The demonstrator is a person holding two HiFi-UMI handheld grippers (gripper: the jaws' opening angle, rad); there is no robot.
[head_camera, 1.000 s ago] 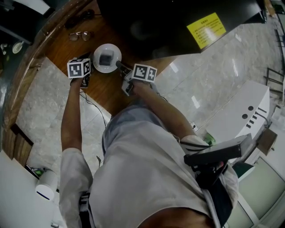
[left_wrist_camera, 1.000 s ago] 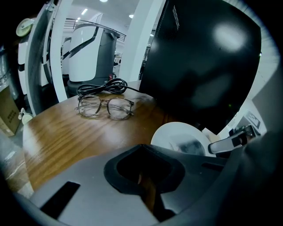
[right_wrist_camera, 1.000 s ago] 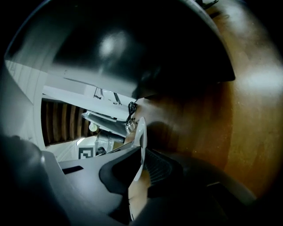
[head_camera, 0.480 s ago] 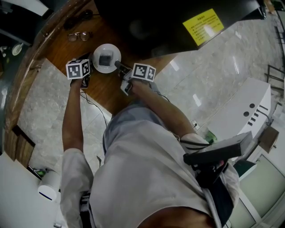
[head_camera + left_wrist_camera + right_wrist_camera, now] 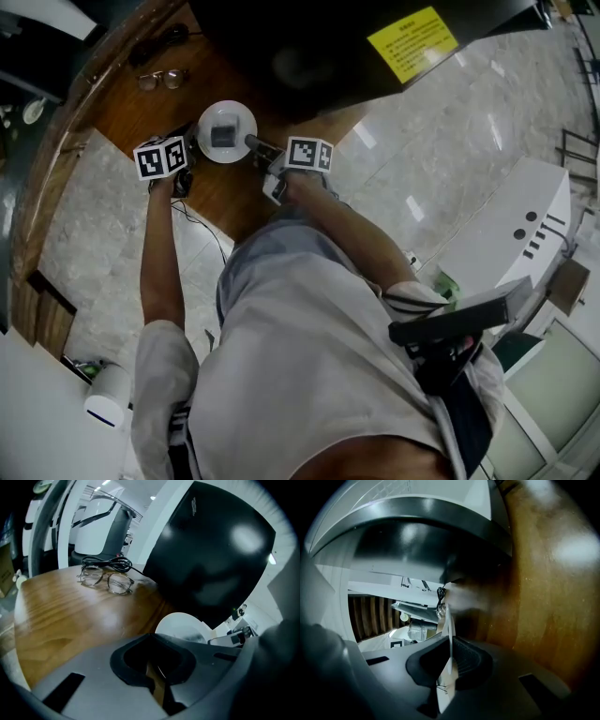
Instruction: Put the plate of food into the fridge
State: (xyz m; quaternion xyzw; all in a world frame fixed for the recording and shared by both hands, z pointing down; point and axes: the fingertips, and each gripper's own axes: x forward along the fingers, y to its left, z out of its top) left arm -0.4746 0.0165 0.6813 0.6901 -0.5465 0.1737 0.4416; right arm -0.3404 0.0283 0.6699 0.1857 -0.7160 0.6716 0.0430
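Note:
A white plate (image 5: 226, 131) with a grey block of food on it rests on the brown wooden table (image 5: 225, 192), right below the black fridge (image 5: 356, 37). My right gripper (image 5: 251, 142) is at the plate's right rim. In the right gripper view the thin white plate rim (image 5: 450, 620) stands edge-on between the dark pads, and my right gripper (image 5: 449, 653) is shut on it. My left gripper (image 5: 187, 142) hovers just left of the plate without touching it. In the left gripper view my left gripper (image 5: 153, 641) has its pads nearly together with nothing between them, and the plate (image 5: 180, 626) lies beyond it.
A pair of glasses (image 5: 157, 80) (image 5: 107, 579) and a black cable (image 5: 108, 563) lie on the table's far side. The fridge carries a yellow label (image 5: 412, 42). A pale marble floor (image 5: 450, 159) and a white machine (image 5: 516, 234) lie to the right.
The head view has shifted a little. The plate and both grippers now sit slightly lower in it, and the right gripper stays at the plate's rim.

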